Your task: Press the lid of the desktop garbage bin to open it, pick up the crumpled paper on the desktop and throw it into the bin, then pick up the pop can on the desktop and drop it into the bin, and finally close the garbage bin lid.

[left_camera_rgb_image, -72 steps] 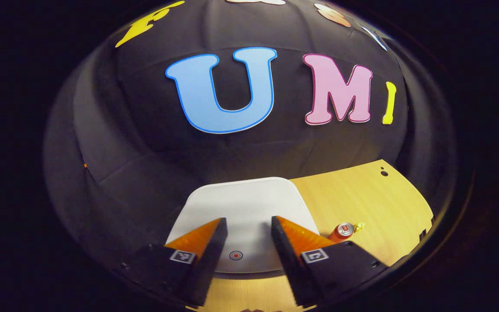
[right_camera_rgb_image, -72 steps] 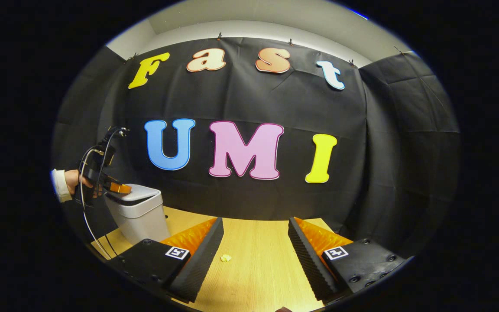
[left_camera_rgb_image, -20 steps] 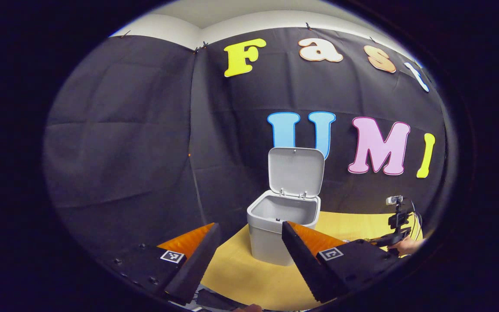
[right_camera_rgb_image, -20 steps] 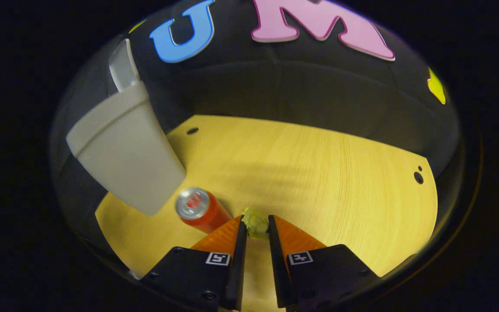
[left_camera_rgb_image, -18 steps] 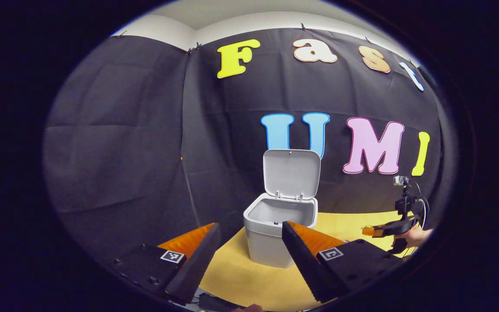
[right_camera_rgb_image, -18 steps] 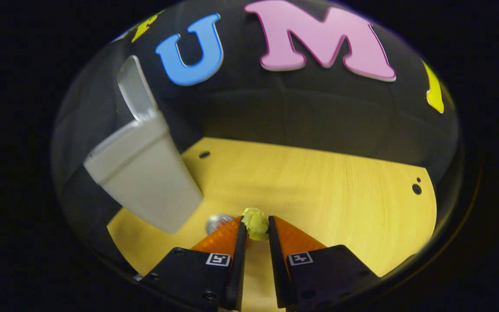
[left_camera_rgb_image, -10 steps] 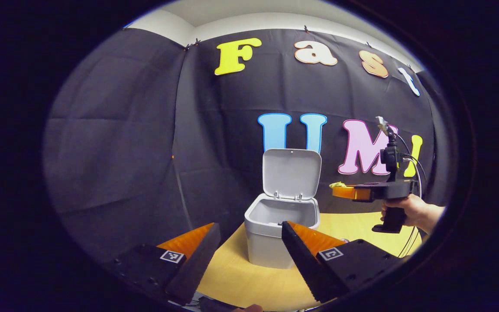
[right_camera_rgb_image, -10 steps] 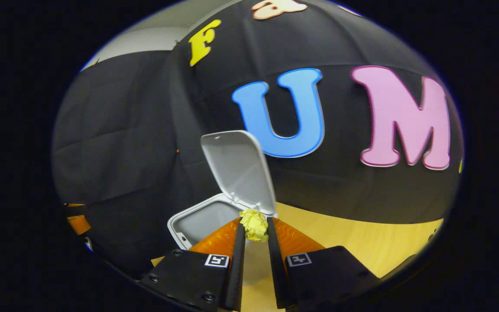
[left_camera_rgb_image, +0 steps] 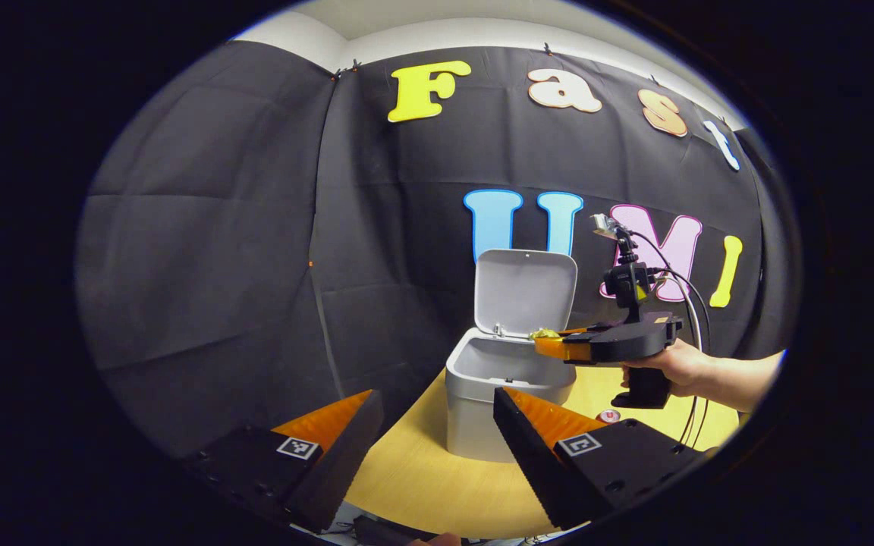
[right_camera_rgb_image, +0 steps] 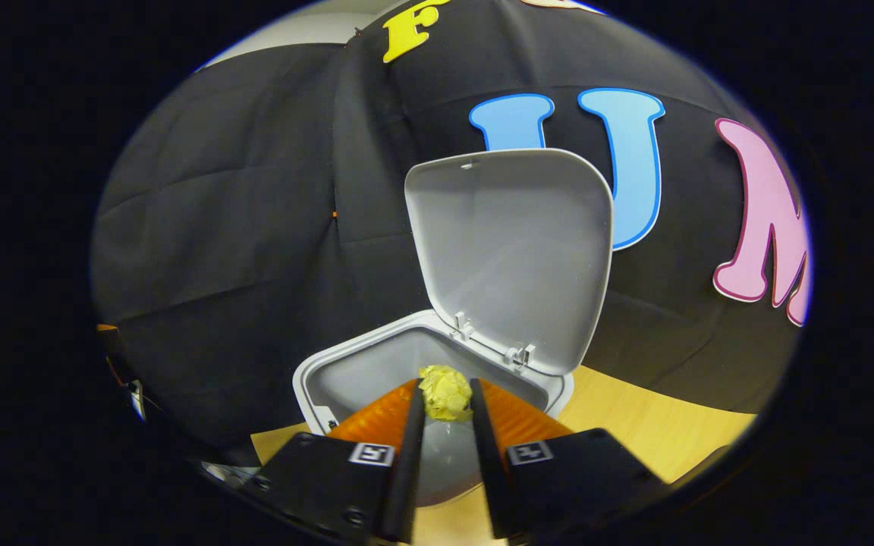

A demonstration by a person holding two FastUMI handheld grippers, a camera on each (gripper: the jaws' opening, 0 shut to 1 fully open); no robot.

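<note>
The light grey bin [left_camera_rgb_image: 482, 409] stands on the wooden desktop [left_camera_rgb_image: 437, 485] with its lid [left_camera_rgb_image: 526, 292] swung up against the wall. In the right gripper view the bin's opening [right_camera_rgb_image: 376, 371] lies just ahead under the raised lid [right_camera_rgb_image: 509, 250]. My right gripper [right_camera_rgb_image: 446, 406] is shut on the yellow crumpled paper [right_camera_rgb_image: 445, 392], held above the opening. In the left gripper view that right gripper [left_camera_rgb_image: 547, 341] holds the paper [left_camera_rgb_image: 543, 333] over the bin's rim. The top of the red pop can [left_camera_rgb_image: 608, 416] peeks out right of the bin. My left gripper [left_camera_rgb_image: 437, 417] hangs open in front of the bin.
A hand [left_camera_rgb_image: 680, 364] and forearm reach in from the right, with cables hanging from that gripper's grip. The desktop's near edge runs below my left fingers [left_camera_rgb_image: 536, 447]. Black cloth walls close in the desk behind and to the left.
The right gripper has carried the paper leftward and forward, from beside the lid to over the bin's opening. The left gripper has barely moved and stays open.
</note>
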